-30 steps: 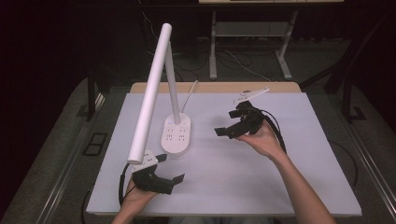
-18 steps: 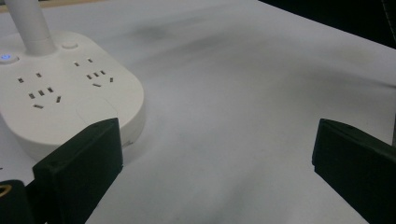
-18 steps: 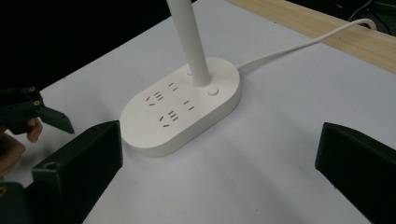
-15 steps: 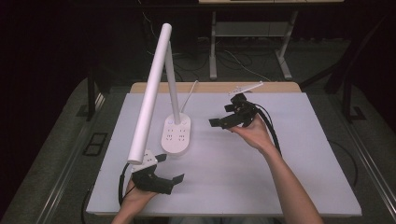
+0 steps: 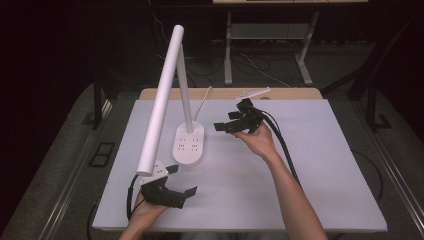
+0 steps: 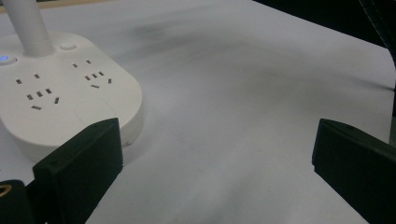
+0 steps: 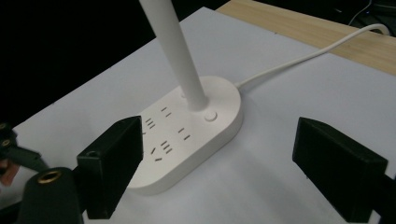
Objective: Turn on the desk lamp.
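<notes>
High view overhead; both gripper views close, sharing lamp base [image 5: 188,144].

A white plastic desk lamp with a socket-strip base [image 5: 188,145] stands on the pale grey table sheet [image 5: 320,165], a tiny blue light [image 6: 4,58] glowing on its base. Beyond the lamp, a light wooden table edge [image 5: 300,93] shows, and both matte black two-jaw grippers [image 5: 176,193] [image 5: 227,121] flank it.

White table [image 5: 320,165], lamp base [image 5: 188,145] on it

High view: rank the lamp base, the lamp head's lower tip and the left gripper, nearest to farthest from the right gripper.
From the right gripper:
1. Lamp base, just to its left.
2. Lamp head's lower tip, farther left and nearer the person.
3. Left gripper, at the near table edge.
</notes>
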{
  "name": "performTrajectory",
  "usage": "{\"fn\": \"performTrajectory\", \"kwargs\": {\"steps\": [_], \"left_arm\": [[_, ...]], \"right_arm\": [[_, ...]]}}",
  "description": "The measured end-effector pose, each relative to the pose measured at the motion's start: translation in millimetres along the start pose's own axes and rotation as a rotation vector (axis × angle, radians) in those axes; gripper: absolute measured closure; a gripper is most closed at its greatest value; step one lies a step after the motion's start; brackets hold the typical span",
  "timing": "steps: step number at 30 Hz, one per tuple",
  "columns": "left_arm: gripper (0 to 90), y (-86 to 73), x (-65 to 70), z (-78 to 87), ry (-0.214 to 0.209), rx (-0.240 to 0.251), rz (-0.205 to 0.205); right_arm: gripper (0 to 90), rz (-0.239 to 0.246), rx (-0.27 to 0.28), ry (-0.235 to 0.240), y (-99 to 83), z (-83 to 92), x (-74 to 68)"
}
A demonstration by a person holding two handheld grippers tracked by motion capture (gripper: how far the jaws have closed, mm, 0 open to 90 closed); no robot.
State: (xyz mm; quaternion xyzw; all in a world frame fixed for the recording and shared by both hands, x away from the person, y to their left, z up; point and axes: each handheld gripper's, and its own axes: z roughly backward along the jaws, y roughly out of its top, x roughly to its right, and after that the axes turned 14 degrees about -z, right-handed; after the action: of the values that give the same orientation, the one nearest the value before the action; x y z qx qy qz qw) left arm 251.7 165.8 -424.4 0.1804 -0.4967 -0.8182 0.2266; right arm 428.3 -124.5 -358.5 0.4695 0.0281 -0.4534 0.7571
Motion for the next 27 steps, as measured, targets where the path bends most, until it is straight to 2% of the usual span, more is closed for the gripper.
{"fn": "performTrajectory", "kwargs": {"steps": [3,6,10,27], "left_arm": [[0.8,0.1,0.0,0.3,0.001,0.000,0.002],[0.9,0.0,0.2,0.3,0.002,0.006,0.006],[0.9,-0.1,-0.2,0.2,0.001,0.005,0.006],[0.9,-0.2,0.0,1.1,-0.004,0.008,0.007]], "right_arm": [[23.3,-0.014,0.008,-0.020,0.9,-7.0,-0.7],[29.9,-0.032,0.010,-0.019,2.1,-13.5,-0.2],[36.7,-0.030,-0.001,-0.021,4.3,-20.6,-0.7],[61.5,-0.095,-0.038,0.043,9.2,-55.3,0.3]]}}
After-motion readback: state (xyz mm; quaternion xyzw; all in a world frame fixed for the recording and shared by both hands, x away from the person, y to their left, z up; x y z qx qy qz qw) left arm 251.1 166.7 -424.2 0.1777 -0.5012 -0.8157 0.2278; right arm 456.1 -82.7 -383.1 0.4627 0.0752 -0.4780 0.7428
